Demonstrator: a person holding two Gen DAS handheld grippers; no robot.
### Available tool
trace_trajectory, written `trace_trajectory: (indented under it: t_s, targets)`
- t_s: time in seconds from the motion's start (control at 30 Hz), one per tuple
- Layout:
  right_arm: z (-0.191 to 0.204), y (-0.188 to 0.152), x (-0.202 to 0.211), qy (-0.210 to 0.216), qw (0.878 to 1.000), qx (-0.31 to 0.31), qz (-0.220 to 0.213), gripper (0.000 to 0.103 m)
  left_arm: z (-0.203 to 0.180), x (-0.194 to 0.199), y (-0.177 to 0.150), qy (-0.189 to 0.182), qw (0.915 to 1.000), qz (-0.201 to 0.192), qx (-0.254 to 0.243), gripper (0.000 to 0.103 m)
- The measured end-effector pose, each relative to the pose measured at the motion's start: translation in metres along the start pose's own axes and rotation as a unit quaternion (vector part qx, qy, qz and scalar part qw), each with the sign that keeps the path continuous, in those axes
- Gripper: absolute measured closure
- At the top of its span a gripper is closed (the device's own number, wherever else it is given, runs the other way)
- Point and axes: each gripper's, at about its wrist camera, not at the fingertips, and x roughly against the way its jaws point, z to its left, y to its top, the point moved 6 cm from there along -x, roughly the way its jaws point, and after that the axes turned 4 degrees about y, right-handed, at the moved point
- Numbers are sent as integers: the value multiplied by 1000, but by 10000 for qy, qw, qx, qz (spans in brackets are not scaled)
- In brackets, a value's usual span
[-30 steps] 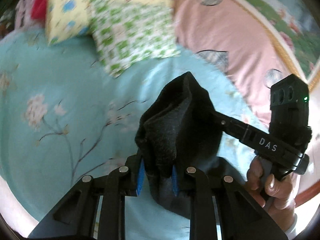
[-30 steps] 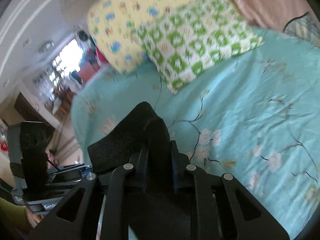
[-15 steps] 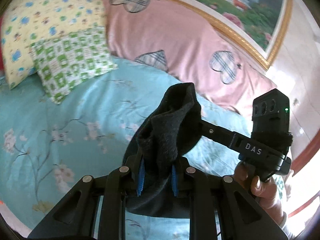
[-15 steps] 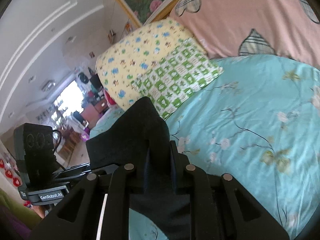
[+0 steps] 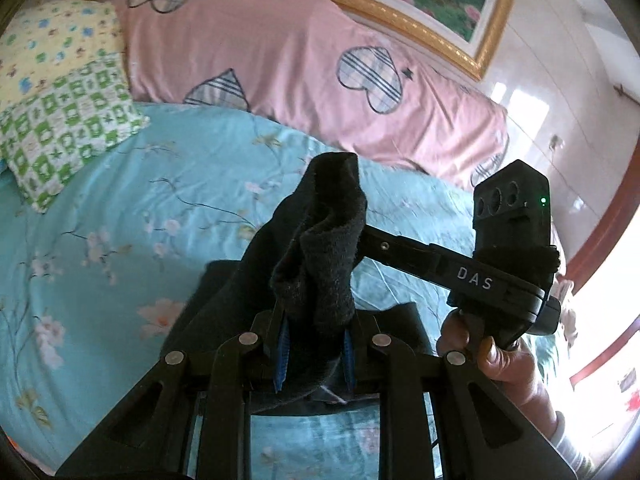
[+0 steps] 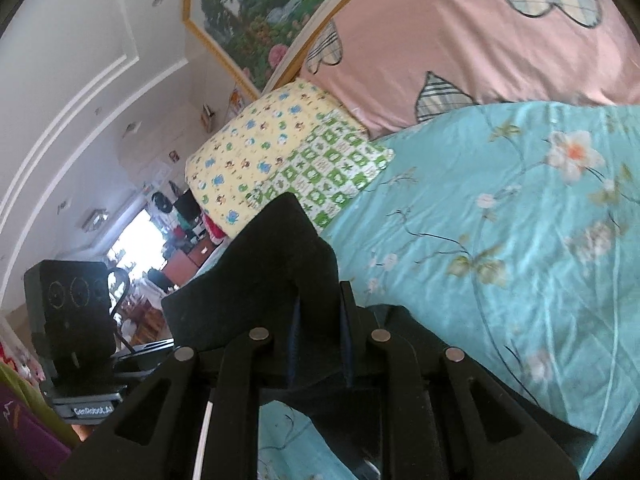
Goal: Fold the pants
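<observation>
Black pants (image 5: pixel 316 264) hang bunched between my two grippers above a turquoise floral bed (image 5: pixel 120 220). My left gripper (image 5: pixel 314 354) is shut on a thick fold of the pants, which rises in front of its blue pads. My right gripper (image 6: pixel 320 344) is shut on another part of the pants (image 6: pixel 280 256). In the left wrist view the right gripper's body (image 5: pixel 508 248) reaches in from the right, its tips hidden in the cloth. In the right wrist view the left gripper's body (image 6: pixel 72 320) is at the lower left. Loose cloth trails down onto the bed.
A long pink pillow with plaid hearts (image 5: pixel 300 64) lies along the head of the bed. A yellow pillow (image 6: pixel 256 152) and a green checked pillow (image 6: pixel 332 168) sit at one corner. A framed painting (image 6: pixel 256 12) hangs above. A hand (image 5: pixel 500 360) holds the right gripper.
Both grippers have risen and tilted up with the pants still held. The views now show more of the pink pillow and wall, and less of the bed.
</observation>
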Motion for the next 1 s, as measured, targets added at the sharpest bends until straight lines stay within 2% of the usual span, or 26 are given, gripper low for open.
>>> trace_trajectory:
  t_s: [0.4,0.8,1.0]
  targets:
    - [-48,-27,53,-210,9983,-425,-339,84,-58,-41,-25,-78,9983,329,-473,82]
    - [-87,-47,75,-431,9958,-736,-328,83,-79,-72,-41,-57,9965,447,-703,82]
    - [-98,-56,81,-968,9924,-745,-174,78,-84,-84,-50,-156,9949,597,-796,78]
